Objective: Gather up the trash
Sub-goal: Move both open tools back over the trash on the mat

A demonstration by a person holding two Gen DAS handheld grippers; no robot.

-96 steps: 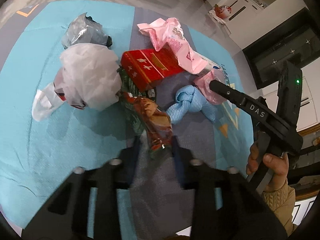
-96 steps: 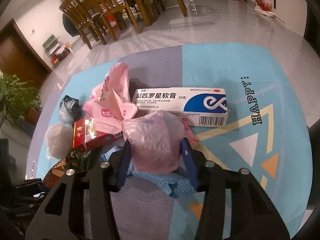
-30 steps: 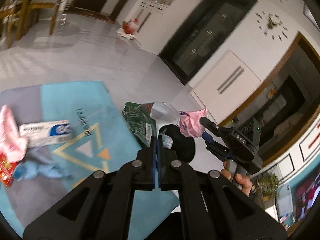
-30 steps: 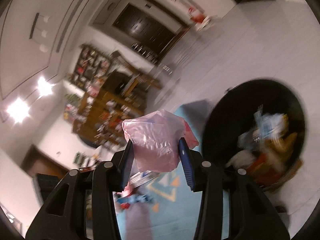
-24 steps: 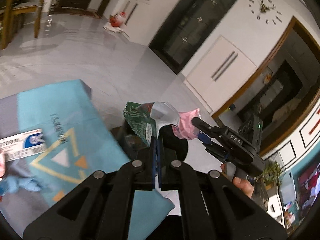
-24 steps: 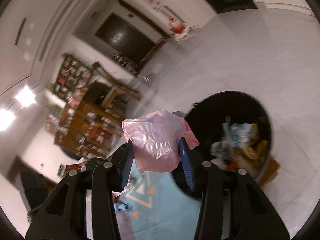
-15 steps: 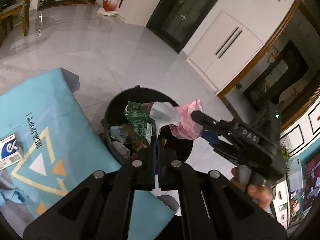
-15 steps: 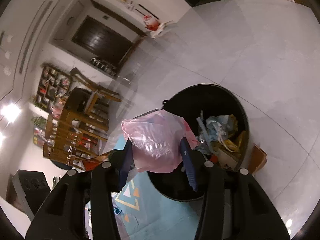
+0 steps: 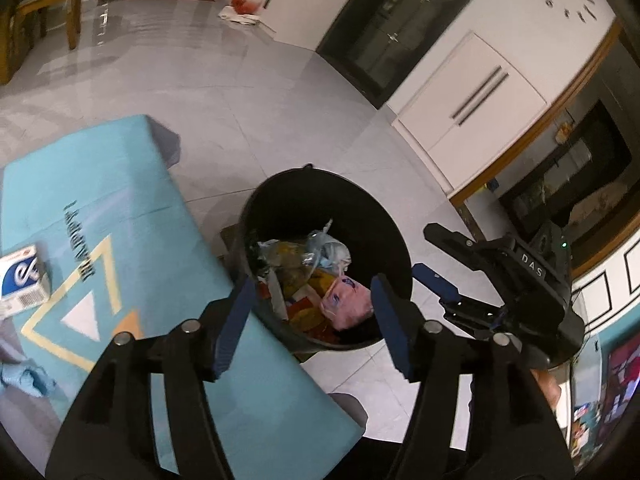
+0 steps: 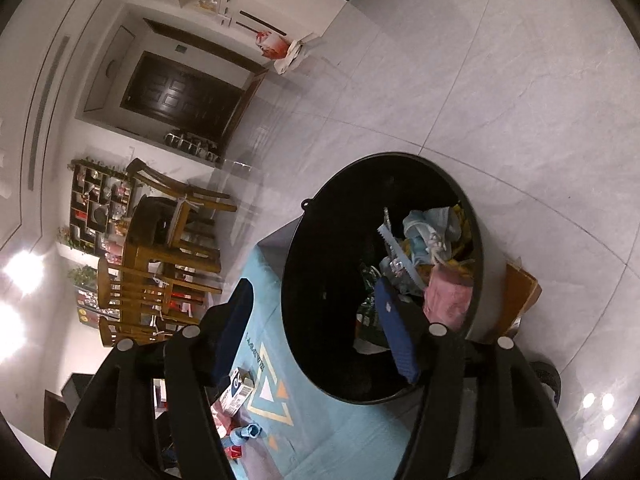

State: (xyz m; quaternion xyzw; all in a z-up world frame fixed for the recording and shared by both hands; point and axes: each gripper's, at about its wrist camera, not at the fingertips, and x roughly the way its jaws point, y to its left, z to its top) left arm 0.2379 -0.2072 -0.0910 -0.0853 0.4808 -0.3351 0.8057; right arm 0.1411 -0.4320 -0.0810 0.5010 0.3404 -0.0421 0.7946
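A black round trash bin [image 9: 296, 188] stands on the tiled floor beside the mat; it also shows in the right wrist view [image 10: 320, 240]. Inside lie mixed wrappers and a crumpled pink plastic bag [image 9: 348, 300], also seen from the right wrist [image 10: 446, 294]. My left gripper [image 9: 312, 316] is open and empty above the bin's near rim. My right gripper [image 10: 320, 328] is open and empty over the bin; it also shows at the right of the left wrist view [image 9: 444, 268].
A teal mat [image 9: 80, 184] with a yellow triangle lies left of the bin. On it are a white and blue medicine box [image 9: 22, 276] and a blue cloth [image 9: 28, 376]. A brown cardboard piece [image 10: 520, 296] lies by the bin. Wooden chairs [image 10: 160, 272] stand farther off.
Both grippers swung from the mat to over the bin. Both have opened; the green wrapper and the pink bag have dropped into the bin.
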